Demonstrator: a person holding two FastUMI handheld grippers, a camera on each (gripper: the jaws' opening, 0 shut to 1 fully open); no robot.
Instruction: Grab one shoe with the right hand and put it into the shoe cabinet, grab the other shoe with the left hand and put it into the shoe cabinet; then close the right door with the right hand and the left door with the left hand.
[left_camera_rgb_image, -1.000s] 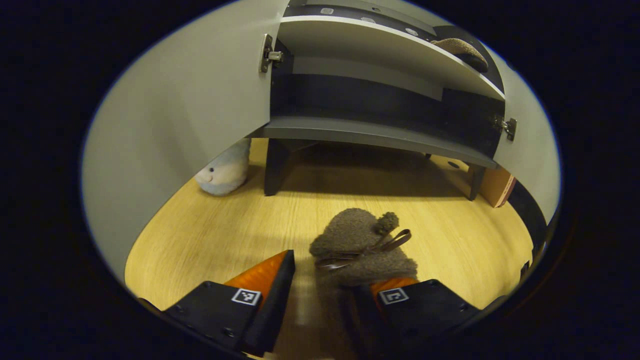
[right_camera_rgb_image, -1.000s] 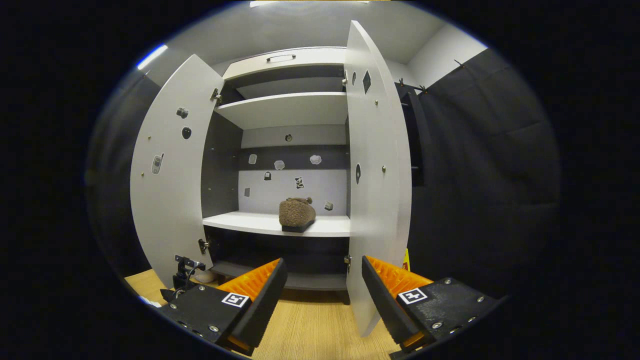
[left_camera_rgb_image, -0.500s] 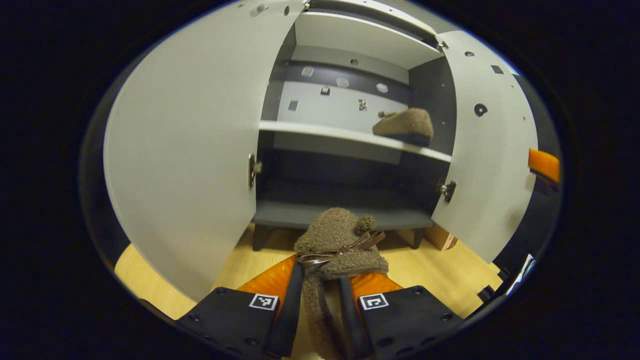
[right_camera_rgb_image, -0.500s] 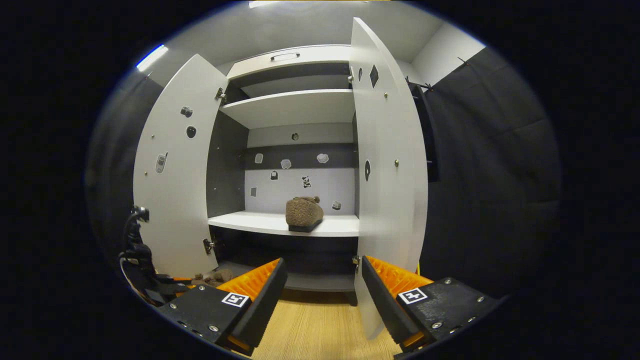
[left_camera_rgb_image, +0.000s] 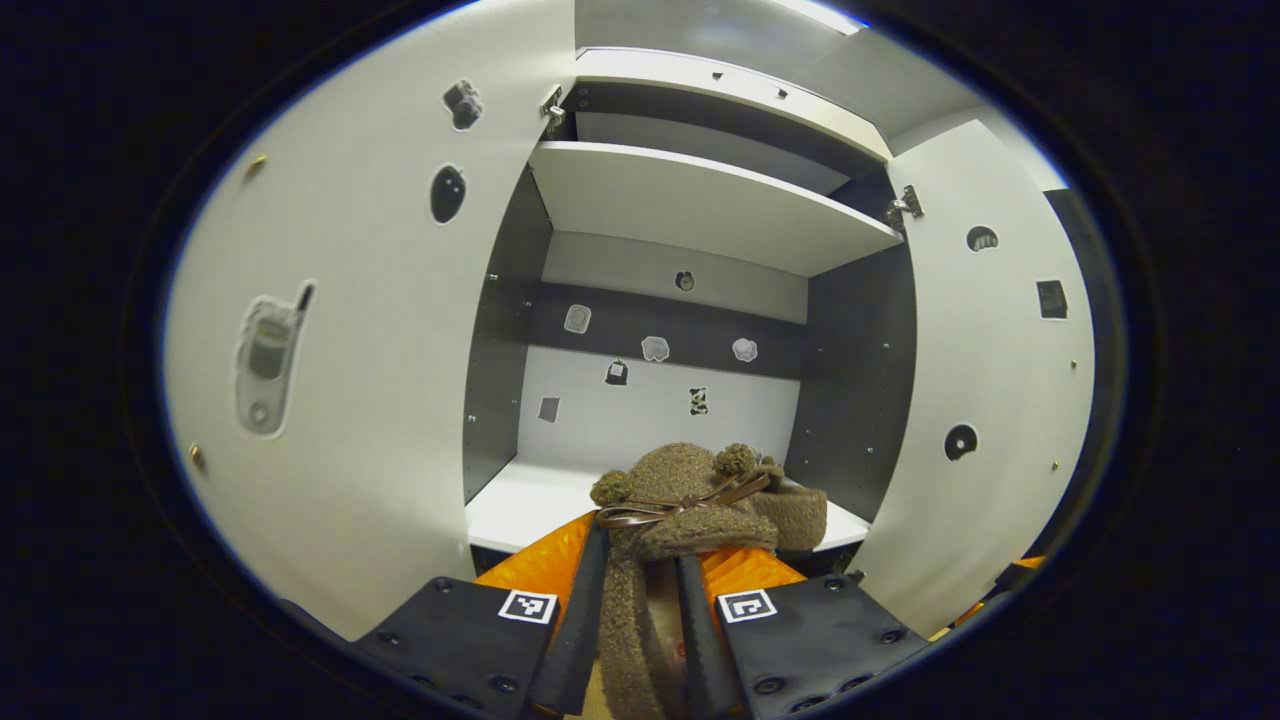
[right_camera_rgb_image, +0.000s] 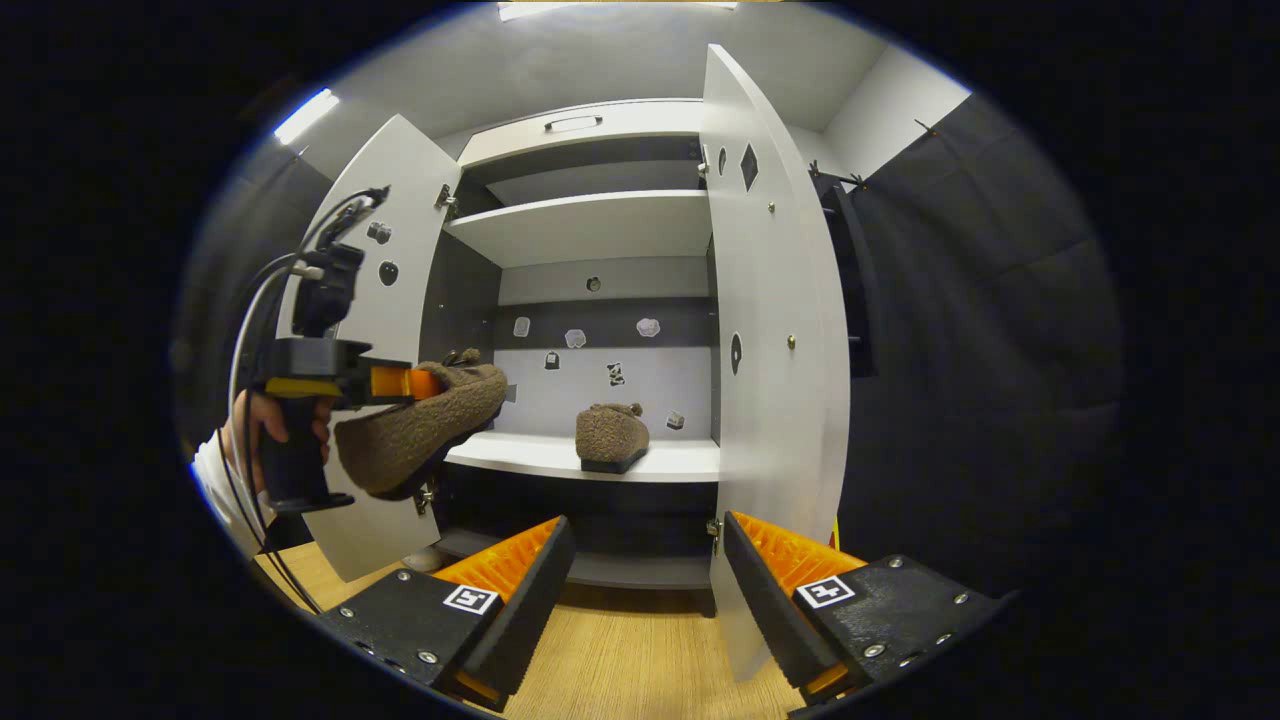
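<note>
A brown fuzzy shoe (left_camera_rgb_image: 680, 495) with a brown bow sits pinched between the orange fingers of my left gripper (left_camera_rgb_image: 640, 565), held up in front of the white middle shelf (left_camera_rgb_image: 510, 510) of the open shoe cabinet. From the right gripper view, that left gripper (right_camera_rgb_image: 415, 383) carries the shoe (right_camera_rgb_image: 420, 440) toe-first, near the shelf's left end. The other brown shoe (right_camera_rgb_image: 612, 437) rests on the shelf's right part; in the left gripper view, this other shoe (left_camera_rgb_image: 805, 512) peeks out behind the held one. My right gripper (right_camera_rgb_image: 640, 565) is open, low, facing the cabinet.
Both white doors stand wide open: the left door (right_camera_rgb_image: 385, 260) and the right door (right_camera_rgb_image: 775, 350), whose edge is just ahead of my right fingers. A hand (right_camera_rgb_image: 255, 425) holds the left gripper. An upper shelf (left_camera_rgb_image: 700, 200) and wooden floor (right_camera_rgb_image: 620, 660) are in view.
My left gripper shut on the shoe on the floor, then rose with it to the middle shelf's height. The right gripper stayed almost still and open.
</note>
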